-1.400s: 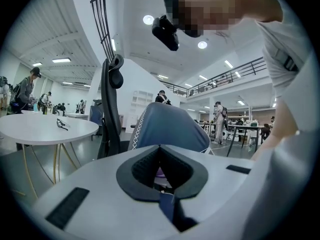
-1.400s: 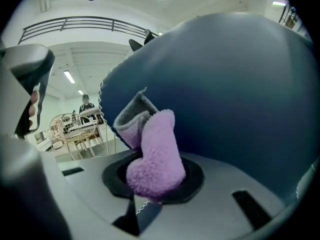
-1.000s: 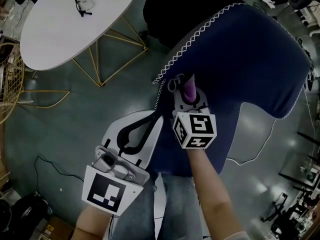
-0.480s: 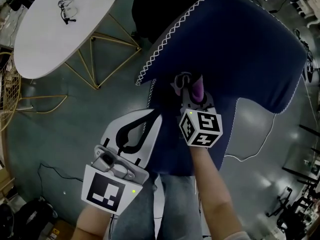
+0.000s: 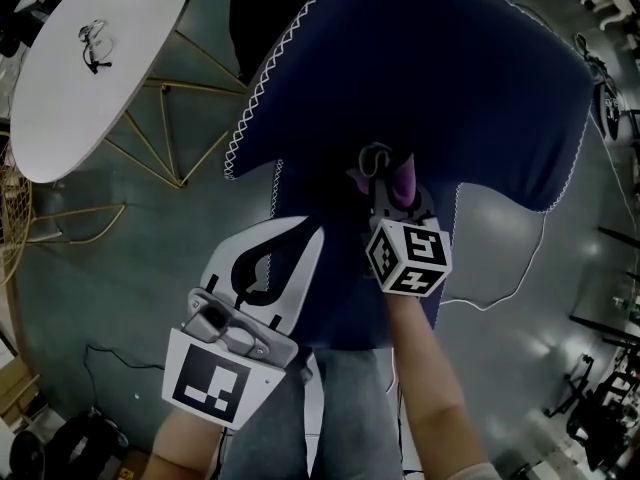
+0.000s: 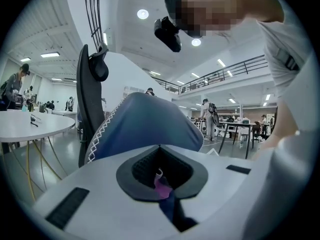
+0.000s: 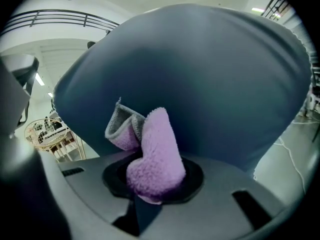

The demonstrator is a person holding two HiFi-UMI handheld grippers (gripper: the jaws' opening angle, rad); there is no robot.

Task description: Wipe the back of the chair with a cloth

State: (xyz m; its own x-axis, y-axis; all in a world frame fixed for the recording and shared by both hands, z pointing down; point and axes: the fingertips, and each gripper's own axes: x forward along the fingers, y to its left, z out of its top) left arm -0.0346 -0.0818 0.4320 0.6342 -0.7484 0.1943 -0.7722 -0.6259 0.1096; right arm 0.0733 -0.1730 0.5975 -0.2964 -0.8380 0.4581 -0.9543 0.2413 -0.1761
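Probably an open-plan office hall, mezzanine railing (image 6: 235,69), desks (image 6: 240,125), ceiling lights (image 6: 143,14), round white table (image 5: 90,78).

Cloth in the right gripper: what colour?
The cloth is light purple fleece with a grey edge, best seen in the right gripper view.

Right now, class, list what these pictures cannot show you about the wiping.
- Head view: where the cloth meets the chair, hidden behind the right hand-held gripper.
- Head view: the dark item on the table, too small.
- Head view: the chair's seat and legs, hidden under its back.
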